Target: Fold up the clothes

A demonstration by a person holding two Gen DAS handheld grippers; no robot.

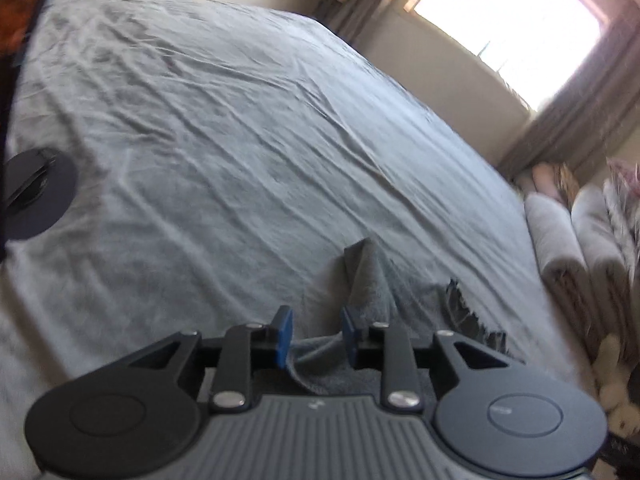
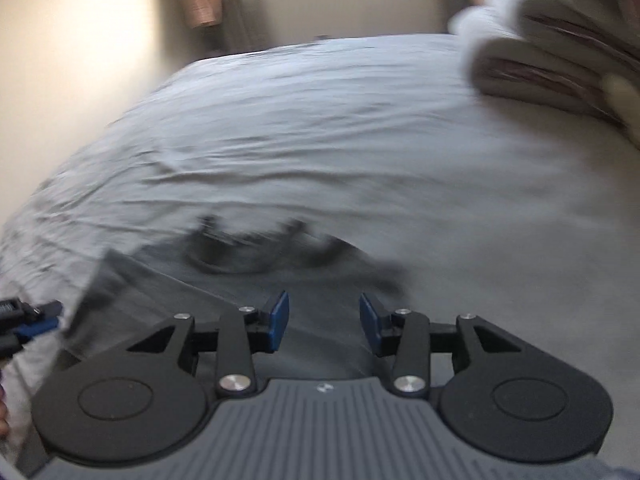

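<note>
Clearly the left claw (image 1: 316, 336) stood apart around a raised fold of the grey garment (image 1: 370, 280) on the bed (image 1: 240, 140); the right claw (image 2: 324, 322) gaped empty above it. Such a loose hold could let the cloth slip.

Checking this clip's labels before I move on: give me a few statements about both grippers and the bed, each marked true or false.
1. The left gripper has grey cloth between its open fingers. True.
2. The right gripper is clamped shut on a garment. False: its fingers are apart, over a dark garment.
3. The bed sheet is smooth and taut. False: it is wrinkled.
4. Folded linens are stacked beside the bed. True.
</note>
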